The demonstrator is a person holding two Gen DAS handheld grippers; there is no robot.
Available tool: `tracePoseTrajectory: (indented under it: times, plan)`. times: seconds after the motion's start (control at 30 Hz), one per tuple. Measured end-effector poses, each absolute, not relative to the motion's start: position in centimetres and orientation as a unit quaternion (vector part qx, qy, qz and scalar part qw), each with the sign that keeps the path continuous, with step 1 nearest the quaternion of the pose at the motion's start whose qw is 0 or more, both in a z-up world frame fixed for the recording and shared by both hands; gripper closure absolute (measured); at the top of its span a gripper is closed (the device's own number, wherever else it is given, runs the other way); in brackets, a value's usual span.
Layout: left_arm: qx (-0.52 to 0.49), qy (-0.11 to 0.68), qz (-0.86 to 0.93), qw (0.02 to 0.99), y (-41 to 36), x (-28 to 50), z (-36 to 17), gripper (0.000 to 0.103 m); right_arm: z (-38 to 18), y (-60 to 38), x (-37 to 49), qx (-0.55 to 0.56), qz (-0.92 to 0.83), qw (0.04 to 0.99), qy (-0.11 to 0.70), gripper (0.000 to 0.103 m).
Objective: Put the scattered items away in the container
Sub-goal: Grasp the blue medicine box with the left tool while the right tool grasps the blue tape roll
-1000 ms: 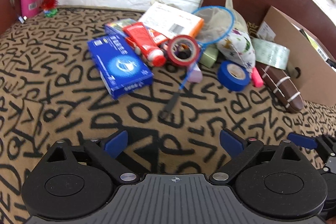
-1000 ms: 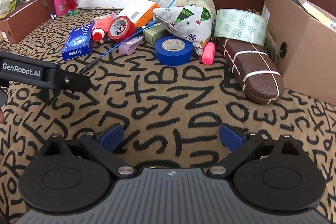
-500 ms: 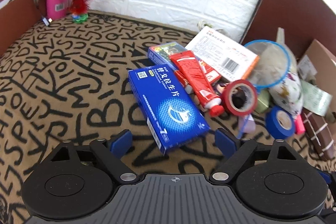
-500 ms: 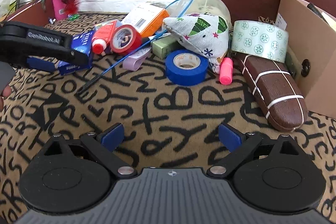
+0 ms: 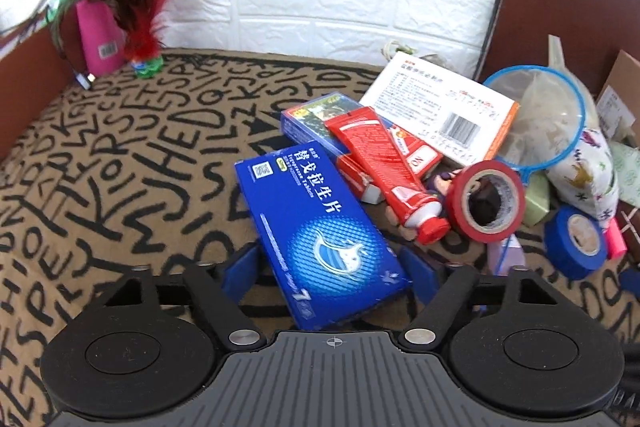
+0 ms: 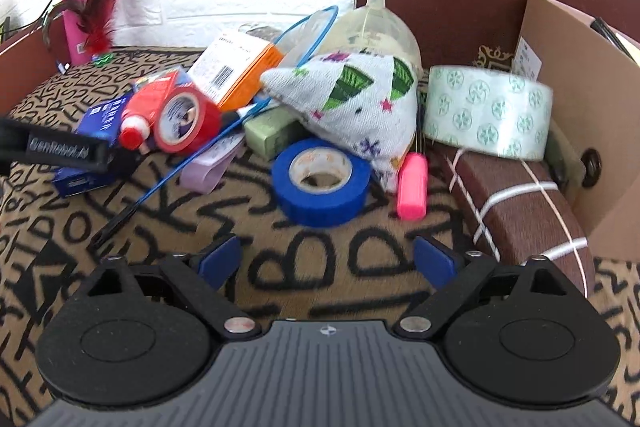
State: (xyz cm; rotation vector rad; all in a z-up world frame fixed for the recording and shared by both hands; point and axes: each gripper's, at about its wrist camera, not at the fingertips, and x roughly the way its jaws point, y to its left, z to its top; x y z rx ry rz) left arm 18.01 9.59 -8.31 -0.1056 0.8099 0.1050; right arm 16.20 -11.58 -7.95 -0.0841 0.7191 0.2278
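The flat blue cardboard box [image 5: 320, 231] with white Chinese writing and a big "7" on its near end lies on the tan cloth [image 5: 120, 163] covered in black letters. The left tool [image 5: 330, 267] sits around this box. Its blue pads [image 5: 240, 269] have just been closing in, but small gaps show, so nothing is held. A black tool arm [image 6: 56, 149] over the box reads "GenRobot.AI". Right of the box lie a red tube [image 5: 388, 171] and a red tape roll [image 5: 486, 201]. Left of the box the cloth is bare. The right tool [image 6: 326, 261] is open, closing a little, holding nothing, with the blue tape roll [image 6: 322, 183] just ahead. The brown cardboard container [image 6: 592, 131] stands far right of the box.
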Motion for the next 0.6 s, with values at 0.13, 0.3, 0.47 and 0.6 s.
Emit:
tracePoseTrajectory:
  times: [0.13,0.3,0.47,0.6]
  plan:
    - [-0.067,0.391,0.053,0.916,10.3,17.8,-8.2,0.031,-7.6,-11.8,17.5,-0.031,0.100,0.930,0.352,0.019]
    - [-0.058,0.389,0.049,0.918,10.1,17.9,-8.3,0.021,-7.6,-11.2,18.8,-0.032,0.096,0.932,0.347,0.020]
    - [-0.056,0.396,0.047,0.916,10.4,17.7,-8.1,0.032,-7.4,-11.0,18.6,-0.028,0.107,0.933,0.343,0.042]
    - [-0.055,0.401,0.044,0.914,10.5,16.6,-8.0,0.037,-7.2,-11.5,17.3,-0.022,0.110,0.930,0.349,0.042]
